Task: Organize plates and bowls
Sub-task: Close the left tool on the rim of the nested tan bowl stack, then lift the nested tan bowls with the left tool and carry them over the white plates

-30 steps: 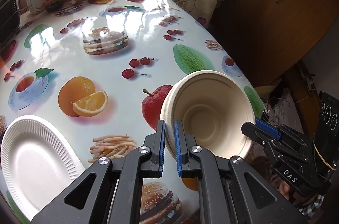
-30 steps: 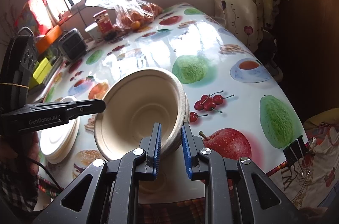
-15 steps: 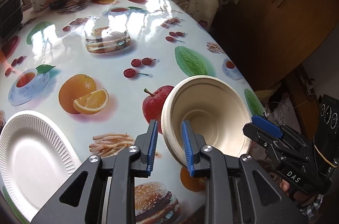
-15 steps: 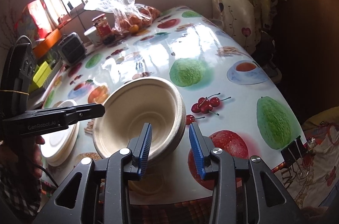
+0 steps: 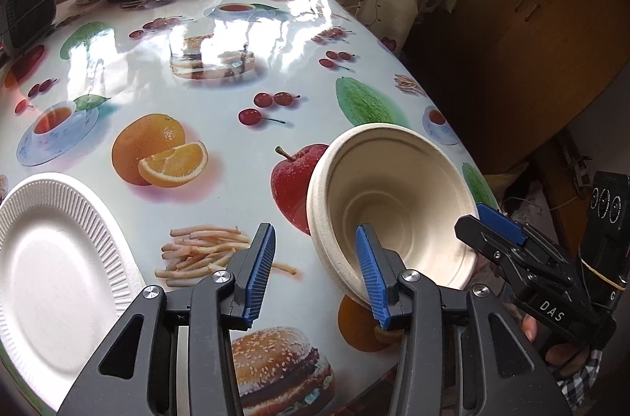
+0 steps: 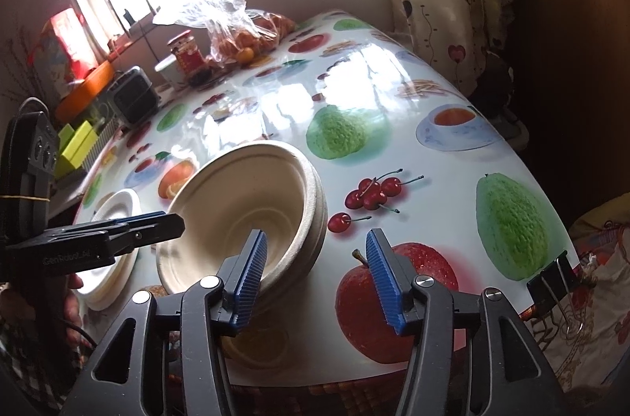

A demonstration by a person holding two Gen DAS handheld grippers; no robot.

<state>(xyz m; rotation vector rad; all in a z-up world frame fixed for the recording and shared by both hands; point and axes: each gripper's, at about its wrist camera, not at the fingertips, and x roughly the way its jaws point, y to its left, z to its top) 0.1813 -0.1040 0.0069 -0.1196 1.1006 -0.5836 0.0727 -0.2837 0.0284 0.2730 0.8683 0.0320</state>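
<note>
Tabletop: tilted beige bowls (image 5: 393, 203) (stacked)

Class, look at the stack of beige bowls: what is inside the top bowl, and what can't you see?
The stack of beige bowls holds only one blue finger of the open left claw; the lower bowls' insides are covered.

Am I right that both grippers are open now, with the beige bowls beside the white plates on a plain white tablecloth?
Not quite: the tablecloth is printed with fruit and food, as the left wrist view shows. The left gripper and right gripper are open, the bowls beside the plates.
</note>
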